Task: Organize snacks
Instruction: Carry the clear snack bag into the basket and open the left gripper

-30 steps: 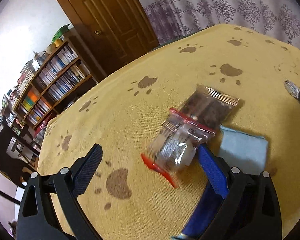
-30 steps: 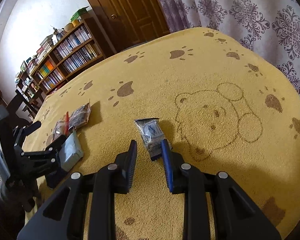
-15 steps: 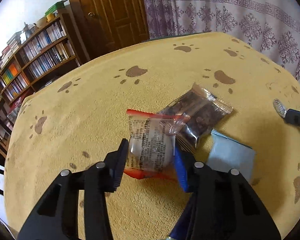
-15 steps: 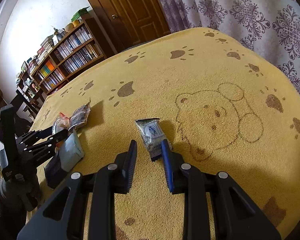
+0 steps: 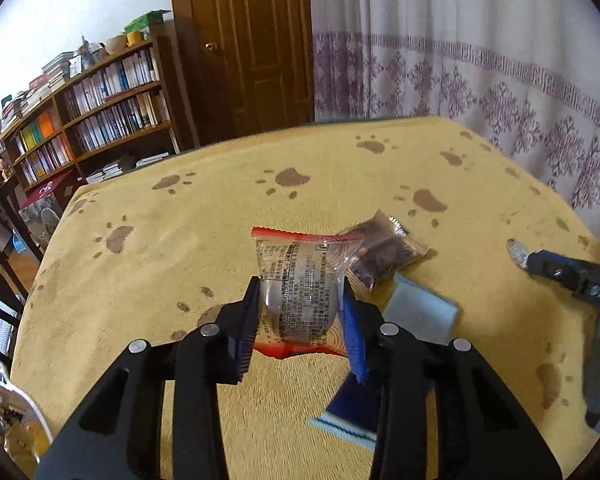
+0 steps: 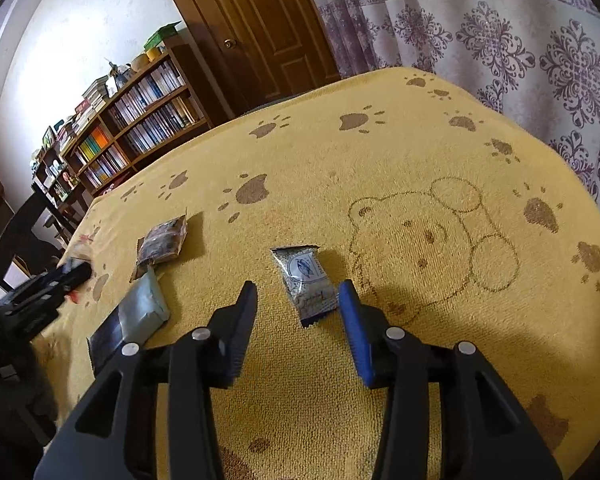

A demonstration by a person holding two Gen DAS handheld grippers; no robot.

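Snack packet [image 5: 300, 292]: light, crinkly, slippery film; held mid-body by left gripper [image 5: 300, 312], clamped.
Right gripper [image 6: 298, 312]: jaws apart around grey sachet [image 6: 306, 280], untouched.

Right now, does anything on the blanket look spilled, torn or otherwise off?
Nothing looks spilled or torn. The left gripper is shut on the clear red-edged packet. The dark snack packet and pale blue packet lie close together beside it; the silver packet lies alone between the open right gripper's fingers.
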